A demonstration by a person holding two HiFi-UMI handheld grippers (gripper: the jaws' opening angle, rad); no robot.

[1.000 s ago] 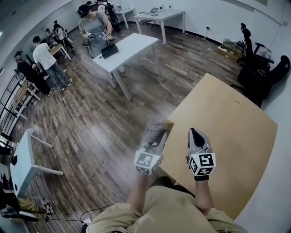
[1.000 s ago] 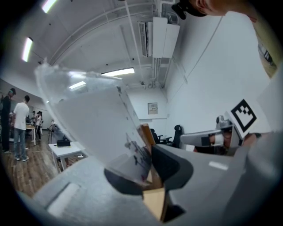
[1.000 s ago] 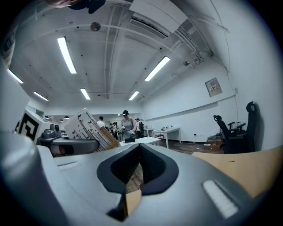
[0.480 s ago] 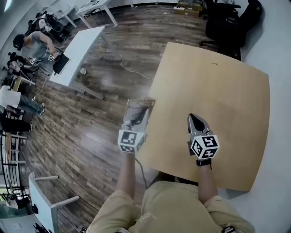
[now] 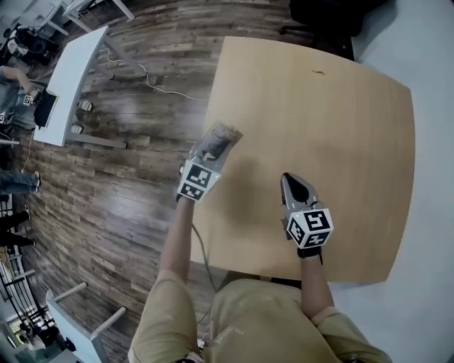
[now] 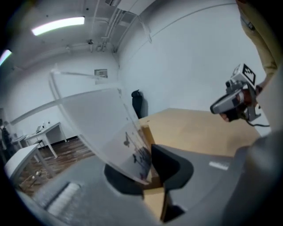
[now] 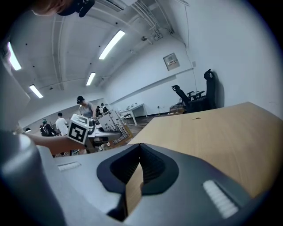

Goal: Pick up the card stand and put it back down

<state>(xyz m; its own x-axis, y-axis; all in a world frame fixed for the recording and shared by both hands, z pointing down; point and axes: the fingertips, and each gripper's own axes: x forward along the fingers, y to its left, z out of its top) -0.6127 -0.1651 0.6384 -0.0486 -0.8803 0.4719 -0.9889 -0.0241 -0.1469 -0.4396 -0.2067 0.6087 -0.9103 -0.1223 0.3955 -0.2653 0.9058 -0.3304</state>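
Note:
The card stand [image 5: 218, 138] is a clear acrylic sheet holder with a printed card in it. My left gripper [image 5: 211, 154] is shut on its lower edge and holds it tilted in the air over the left edge of the wooden table [image 5: 340, 106]. In the left gripper view the clear stand [image 6: 97, 128] rises up and to the left from between the jaws of the left gripper [image 6: 148, 170]. My right gripper [image 5: 289, 183] hovers over the table's near middle, shut and empty. The right gripper [image 7: 137, 170] view shows its jaws meeting over bare wood.
A small dark speck [image 5: 318, 71] lies at the table's far side. On the wood floor to the left stand a white table [image 5: 71, 71] and a loose cable [image 5: 163, 88]. A black chair [image 5: 319, 10] stands beyond the far edge. People are at the far left.
The left gripper has carried the card stand from over the floor to above the table's left edge. The head view has tipped further down. The right gripper has hardly moved.

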